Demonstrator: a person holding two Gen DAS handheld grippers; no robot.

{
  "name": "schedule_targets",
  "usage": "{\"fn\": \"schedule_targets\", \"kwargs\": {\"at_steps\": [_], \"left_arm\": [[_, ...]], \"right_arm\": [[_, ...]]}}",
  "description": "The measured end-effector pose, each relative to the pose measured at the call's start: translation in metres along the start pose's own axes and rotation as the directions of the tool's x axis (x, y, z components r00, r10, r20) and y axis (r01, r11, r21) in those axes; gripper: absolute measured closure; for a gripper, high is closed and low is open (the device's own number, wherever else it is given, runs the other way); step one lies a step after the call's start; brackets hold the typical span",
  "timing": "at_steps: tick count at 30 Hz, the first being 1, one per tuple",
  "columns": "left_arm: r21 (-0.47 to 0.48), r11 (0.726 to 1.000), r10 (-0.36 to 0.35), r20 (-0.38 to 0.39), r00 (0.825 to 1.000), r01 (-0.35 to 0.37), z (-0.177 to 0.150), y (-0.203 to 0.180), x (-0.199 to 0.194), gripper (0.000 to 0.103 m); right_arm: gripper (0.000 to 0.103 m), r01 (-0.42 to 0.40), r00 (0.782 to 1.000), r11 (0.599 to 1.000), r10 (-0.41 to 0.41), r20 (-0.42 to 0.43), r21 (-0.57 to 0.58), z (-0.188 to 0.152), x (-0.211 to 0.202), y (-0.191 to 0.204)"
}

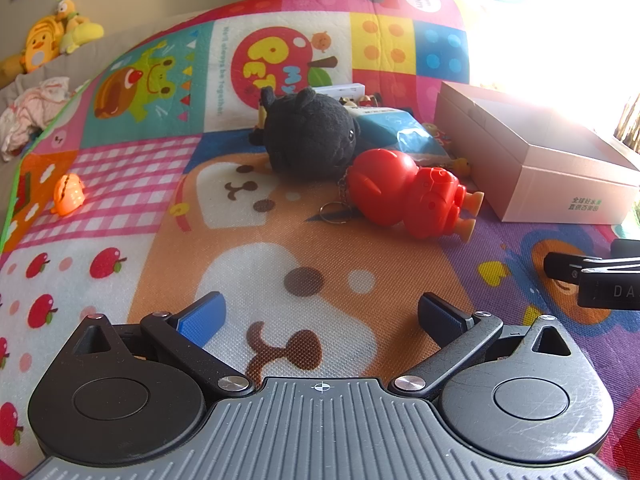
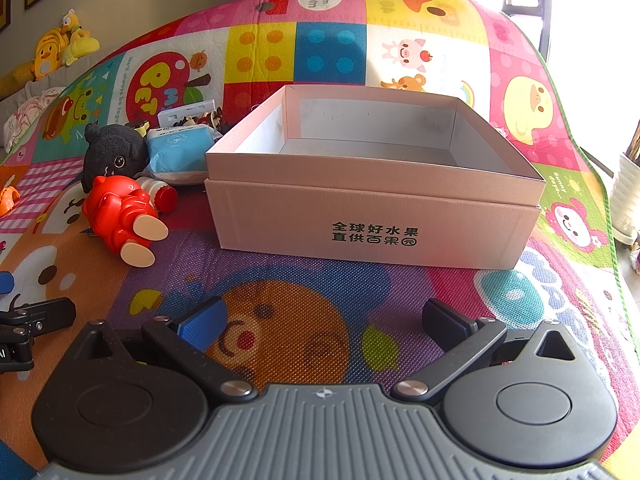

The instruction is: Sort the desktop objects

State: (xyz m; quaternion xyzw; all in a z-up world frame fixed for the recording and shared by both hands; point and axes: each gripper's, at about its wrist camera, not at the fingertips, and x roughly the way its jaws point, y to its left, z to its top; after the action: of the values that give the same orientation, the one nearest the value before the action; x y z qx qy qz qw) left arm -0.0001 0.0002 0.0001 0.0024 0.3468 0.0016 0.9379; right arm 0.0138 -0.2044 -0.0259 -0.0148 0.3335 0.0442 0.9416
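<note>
A red plastic figure [image 1: 412,196] with a keyring lies on its side on the colourful play mat [image 1: 280,248], next to a black plush toy [image 1: 308,134] and a blue tissue pack [image 1: 396,128]. My left gripper [image 1: 320,312] hovers open over the mat, well short of them, nothing between its fingers. To the right stands an open pink cardboard box [image 2: 376,216], nothing visible inside. My right gripper [image 2: 324,316] is open in front of the box, holding nothing. The right wrist view shows the red figure [image 2: 116,212], plush [image 2: 112,152] and tissue pack [image 2: 180,152] left of the box.
A small orange toy [image 1: 68,194] lies far left on the mat. A white strip-shaped item [image 1: 340,90] and small trinkets sit behind the plush. Yellow plush toys [image 1: 52,36] and crumpled clothes [image 1: 32,112] lie beyond the mat's left edge. A white pot [image 2: 628,196] stands at the right.
</note>
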Motion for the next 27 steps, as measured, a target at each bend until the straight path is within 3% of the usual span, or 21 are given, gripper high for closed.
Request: {"fn": "schedule_targets", "kwargs": {"at_steps": [27], "left_arm": [[0.005,1.000,0.008,0.002,1.000,-0.008,0.0004,-0.0003,0.0004,0.000]], "right_arm": [[0.000,0.000,1.000,1.000,0.000,-0.003,0.000,0.0011,-0.0005,-0.0001]]}}
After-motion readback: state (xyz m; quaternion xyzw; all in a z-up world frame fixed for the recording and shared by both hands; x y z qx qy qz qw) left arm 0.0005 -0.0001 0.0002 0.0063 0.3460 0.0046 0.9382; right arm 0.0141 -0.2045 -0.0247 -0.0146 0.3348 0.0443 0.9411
